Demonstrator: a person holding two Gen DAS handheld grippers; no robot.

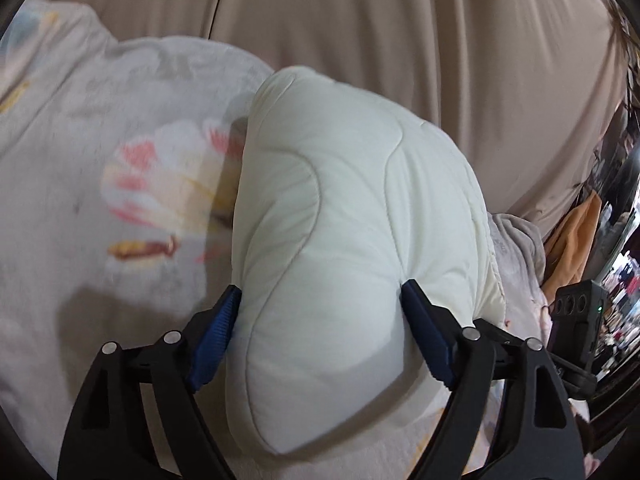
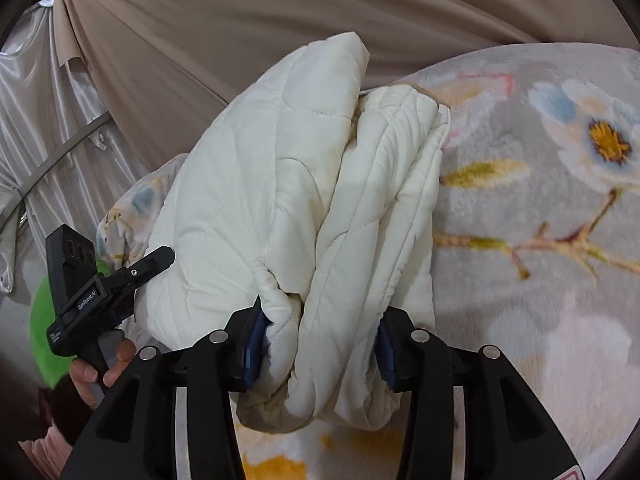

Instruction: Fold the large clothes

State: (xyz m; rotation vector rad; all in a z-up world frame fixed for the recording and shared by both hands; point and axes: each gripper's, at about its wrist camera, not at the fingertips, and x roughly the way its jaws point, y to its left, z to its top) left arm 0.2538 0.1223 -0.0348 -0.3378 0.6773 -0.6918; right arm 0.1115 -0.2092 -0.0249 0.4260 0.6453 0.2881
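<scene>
quilt: cream, padded, folded into a thick bundle, lying on the floral blanket
left gripper: jaws wide, blue pads against both sides of one bundle end
right gripper: narrower, pads pinching the other, bunched end
backdrop: beige curtain

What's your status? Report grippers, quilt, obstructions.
Left gripper and right gripper each clamped on the bunched white quilt. Quilt over the floral blanket. Nothing in the way.
</scene>
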